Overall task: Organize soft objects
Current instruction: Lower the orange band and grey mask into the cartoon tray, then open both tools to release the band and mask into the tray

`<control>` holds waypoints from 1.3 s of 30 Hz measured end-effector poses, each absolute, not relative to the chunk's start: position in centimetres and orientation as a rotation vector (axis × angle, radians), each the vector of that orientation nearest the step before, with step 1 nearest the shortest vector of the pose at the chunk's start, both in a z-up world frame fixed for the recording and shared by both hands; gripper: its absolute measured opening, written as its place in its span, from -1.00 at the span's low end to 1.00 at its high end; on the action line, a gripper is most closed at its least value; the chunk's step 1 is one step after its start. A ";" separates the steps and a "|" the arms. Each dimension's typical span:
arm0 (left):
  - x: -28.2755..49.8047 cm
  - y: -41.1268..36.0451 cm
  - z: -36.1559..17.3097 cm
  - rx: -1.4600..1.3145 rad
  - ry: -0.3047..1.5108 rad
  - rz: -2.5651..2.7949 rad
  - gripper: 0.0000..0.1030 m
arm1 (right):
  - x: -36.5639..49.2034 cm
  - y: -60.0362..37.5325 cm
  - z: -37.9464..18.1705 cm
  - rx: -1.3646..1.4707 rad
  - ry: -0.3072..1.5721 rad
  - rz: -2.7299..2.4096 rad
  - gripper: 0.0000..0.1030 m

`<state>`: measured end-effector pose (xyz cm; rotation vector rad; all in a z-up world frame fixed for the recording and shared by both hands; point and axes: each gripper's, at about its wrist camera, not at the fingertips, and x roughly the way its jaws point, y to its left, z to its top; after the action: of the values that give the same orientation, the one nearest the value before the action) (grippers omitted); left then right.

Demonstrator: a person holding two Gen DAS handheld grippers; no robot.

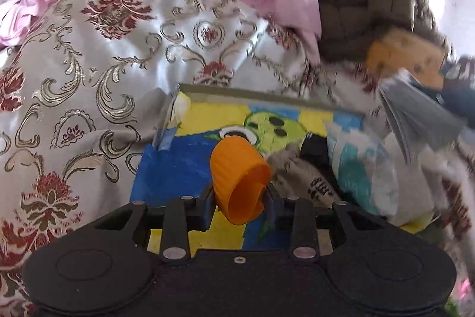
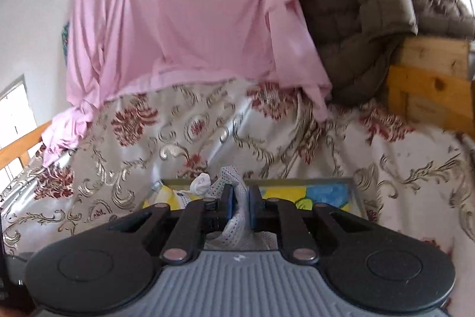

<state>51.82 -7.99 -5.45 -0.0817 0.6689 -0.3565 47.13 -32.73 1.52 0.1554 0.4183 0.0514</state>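
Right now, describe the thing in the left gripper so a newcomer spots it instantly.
Find the painted tray on the floral bedspread. Above it the left gripper clamps an orange ribbed cup, the only rigid, plain orange item beside crumpled fabrics.

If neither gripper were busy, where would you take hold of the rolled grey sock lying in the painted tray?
Grip the grey sock across its bunched middle, coming from above: it lies low in the tray, hemmed by the plastic packet on its right, so only the top is free.
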 end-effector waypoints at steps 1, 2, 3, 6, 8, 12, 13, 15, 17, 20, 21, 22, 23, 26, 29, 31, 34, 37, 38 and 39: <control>52.0 -8.3 -5.6 -0.070 0.685 -0.349 -0.30 | 47.6 -32.5 1.2 0.148 0.442 0.059 -0.76; 52.2 -8.5 -5.7 -0.062 0.698 -0.341 -0.30 | 47.9 -32.3 1.1 0.134 0.456 0.060 -0.76; 52.4 -8.8 -5.8 -0.058 0.709 -0.334 -0.29 | 47.9 -32.0 0.9 0.113 0.465 0.057 -0.76; 52.6 -9.2 -5.9 -0.063 0.738 -0.322 -0.28 | 48.2 -31.2 0.8 0.057 0.494 0.069 -0.75; 52.7 -9.7 -5.9 -0.050 0.760 -0.318 -0.27 | 48.2 -30.9 0.9 0.022 0.505 0.071 -0.72; 52.6 -10.7 -5.5 -0.009 0.797 -0.301 -0.15 | 48.1 -31.1 1.3 -0.003 0.531 0.081 -0.59; 52.6 -10.8 -5.4 -0.008 0.806 -0.297 -0.13 | 48.1 -31.1 1.3 -0.010 0.537 0.082 -0.57; 52.6 -11.1 -5.4 -0.012 0.822 -0.286 0.02 | 48.1 -31.3 1.4 -0.008 0.549 0.087 -0.45; 52.4 -11.3 -5.4 -0.012 0.835 -0.281 0.08 | 47.9 -31.4 1.5 -0.006 0.559 0.081 -0.39; 51.9 -11.4 -5.1 0.009 0.822 -0.283 0.21 | 47.3 -31.6 2.1 0.001 0.555 0.081 -0.26; 51.7 -11.3 -5.0 0.005 0.818 -0.286 0.25 | 47.0 -31.6 2.4 -0.002 0.551 0.078 -0.16; 51.6 -11.1 -4.9 -0.002 0.819 -0.286 0.27 | 46.6 -31.6 2.8 -0.004 0.546 0.073 -0.12; 51.5 -10.9 -4.8 -0.013 0.820 -0.282 0.33 | 46.3 -31.7 3.1 -0.003 0.539 0.072 -0.06; 51.2 -10.3 -4.2 -0.056 0.812 -0.277 0.42 | 45.4 -31.9 4.5 -0.001 0.516 0.066 0.11; 50.6 -10.0 -3.5 -0.070 0.797 -0.273 0.47 | 44.2 -32.1 5.7 0.004 0.494 0.055 0.22; 50.0 -9.8 -3.0 -0.076 0.780 -0.268 0.49 | 43.2 -32.2 6.4 0.007 0.481 0.051 0.29; 49.0 -9.3 -1.8 -0.103 0.751 -0.265 0.52 | 41.5 -32.3 7.2 0.021 0.455 0.053 0.42; 47.4 -8.9 -0.2 -0.123 0.701 -0.270 0.58 | 39.4 -32.2 8.1 0.014 0.428 0.049 0.54; 46.7 -8.8 0.4 -0.126 0.679 -0.273 0.62 | 38.7 -32.1 8.4 0.014 0.417 0.046 0.59; 46.0 -8.6 1.0 -0.128 0.654 -0.275 0.67 | 37.8 -32.2 8.8 0.019 0.403 0.042 0.63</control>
<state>46.04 -8.65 1.04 -0.1284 0.6540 -0.2753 37.79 -32.17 8.79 0.0186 0.4029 0.0424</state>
